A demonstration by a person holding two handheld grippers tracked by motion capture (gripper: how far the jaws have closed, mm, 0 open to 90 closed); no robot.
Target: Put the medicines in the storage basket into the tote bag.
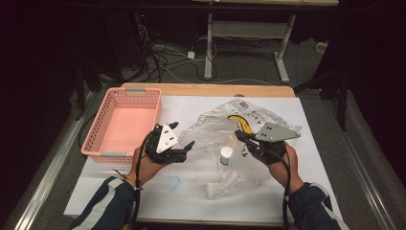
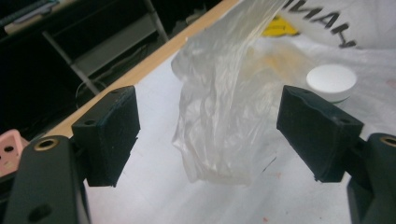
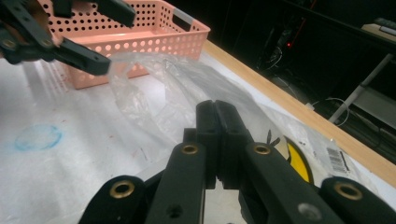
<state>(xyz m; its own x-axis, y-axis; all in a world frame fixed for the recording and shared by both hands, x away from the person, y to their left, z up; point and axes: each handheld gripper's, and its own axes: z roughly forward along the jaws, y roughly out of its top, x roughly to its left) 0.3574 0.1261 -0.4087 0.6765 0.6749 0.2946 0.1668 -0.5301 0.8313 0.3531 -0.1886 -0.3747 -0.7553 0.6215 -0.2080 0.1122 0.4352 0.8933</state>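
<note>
Clear plastic bag [image 1: 239,143]: contents blurred, white-capped bottle [image 1: 225,155] inside. Right claw [image 3: 217,116] clamps its edge; left claw [image 2: 205,135] gapes, empty.

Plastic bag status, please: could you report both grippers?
Left gripper open, off the plastic bag. Right gripper shut on bag. White-capped bottle inside.

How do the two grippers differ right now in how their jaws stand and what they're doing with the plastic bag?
The left gripper has its jaws wide apart, with the plastic bag hanging loose between them, untouched. The right gripper has its jaws pressed together, seemingly pinching the bag's film. In the high view the left sits nearer the pink basket, the right over the bag. Both are black, with grey plates on top.
</note>
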